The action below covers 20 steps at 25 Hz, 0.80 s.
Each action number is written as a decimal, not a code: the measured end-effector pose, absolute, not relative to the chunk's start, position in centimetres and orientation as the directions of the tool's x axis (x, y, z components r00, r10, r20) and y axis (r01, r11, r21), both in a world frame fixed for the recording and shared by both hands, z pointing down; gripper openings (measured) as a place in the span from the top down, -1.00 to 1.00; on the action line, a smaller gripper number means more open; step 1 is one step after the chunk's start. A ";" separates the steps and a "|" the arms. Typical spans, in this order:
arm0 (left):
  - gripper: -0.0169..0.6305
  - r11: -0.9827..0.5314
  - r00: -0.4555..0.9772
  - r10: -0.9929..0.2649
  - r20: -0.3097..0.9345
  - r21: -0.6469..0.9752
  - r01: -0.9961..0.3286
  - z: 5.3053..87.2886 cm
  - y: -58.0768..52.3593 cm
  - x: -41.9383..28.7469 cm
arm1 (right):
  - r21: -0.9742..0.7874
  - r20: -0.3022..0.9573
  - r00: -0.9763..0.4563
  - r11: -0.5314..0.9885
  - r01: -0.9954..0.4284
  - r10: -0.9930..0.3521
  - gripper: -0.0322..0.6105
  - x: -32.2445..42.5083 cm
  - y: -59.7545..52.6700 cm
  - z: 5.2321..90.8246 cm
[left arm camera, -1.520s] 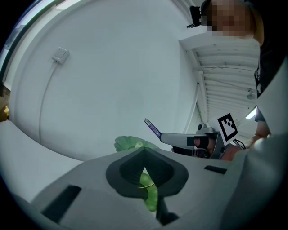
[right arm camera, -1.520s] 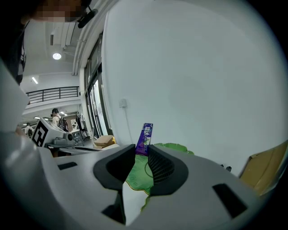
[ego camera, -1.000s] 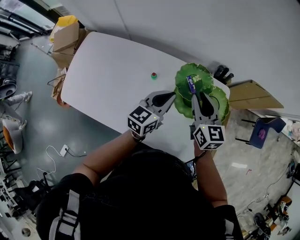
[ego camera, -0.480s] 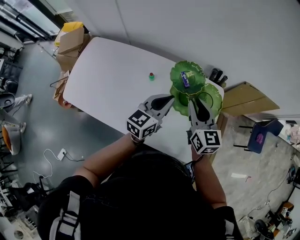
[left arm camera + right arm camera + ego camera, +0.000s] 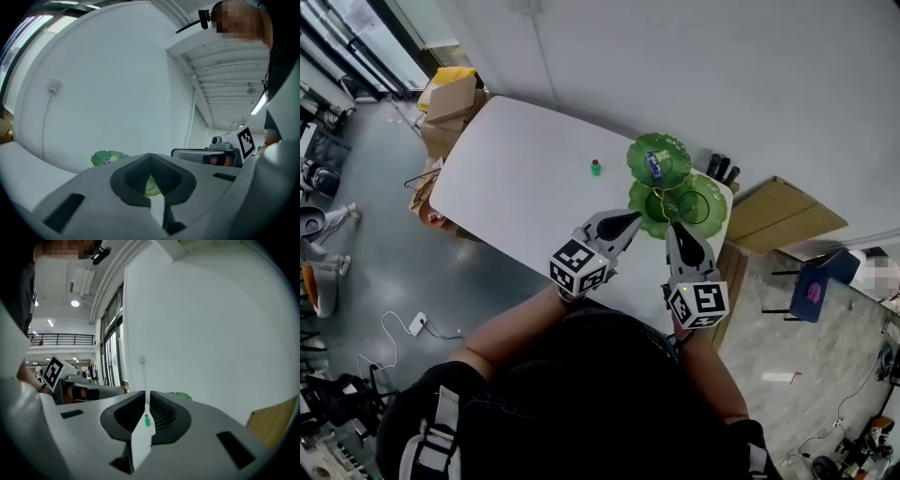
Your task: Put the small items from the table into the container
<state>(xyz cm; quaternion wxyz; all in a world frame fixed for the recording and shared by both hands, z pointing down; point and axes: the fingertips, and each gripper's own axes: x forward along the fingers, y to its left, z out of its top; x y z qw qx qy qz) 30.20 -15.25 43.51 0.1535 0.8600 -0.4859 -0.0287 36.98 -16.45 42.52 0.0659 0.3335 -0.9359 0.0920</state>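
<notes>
Small green bottle [image 5: 595,168] [image 5: 147,420] stands upright on the white table [image 5: 516,169], red cap up, long axis vertical. It is out in the open, left of the container and well apart from both grippers. Label too small to read.

Green three-lobed container [image 5: 703,202] [image 5: 108,157] [image 5: 180,394] sits at the table's right end. A small blue oblong item [image 5: 654,167] lies flat in the far lobe, long axis running roughly away from the person. It has pale print that is unreadable at this size.

Left gripper [image 5: 630,218] [image 5: 150,155]: jaws together at the tips, nothing between them. It hangs above the table just left of the container's near lobes, pointing towards them; a green lobe shows through the window below the tips.

Right gripper [image 5: 677,228] [image 5: 146,397]: jaws a narrow slit apart, empty. It sits over the table's near edge, just short of the container. Its own view looks along the tabletop, with the bottle visible far off through the slit.

Each gripper's cube shows black-and-white square marker patterns, no text.
</notes>
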 end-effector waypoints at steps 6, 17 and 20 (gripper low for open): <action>0.93 -0.487 0.522 -0.850 0.071 0.273 -0.830 42.3 -13.7 31.4 | -0.113 0.168 -0.788 0.782 -0.613 -0.593 0.85 38.2 -14.7 41.8; 0.93 -0.482 0.517 -0.853 0.068 0.277 -0.831 42.0 -13.1 31.9 | -0.114 0.162 -0.786 0.780 -0.615 -0.596 0.85 38.8 -14.6 41.4; 0.93 -0.498 0.529 -0.846 0.068 0.255 -0.829 42.2 -12.9 32.3 | -0.117 0.164 -0.787 0.780 -0.615 -0.595 0.85 38.8 -14.6 41.4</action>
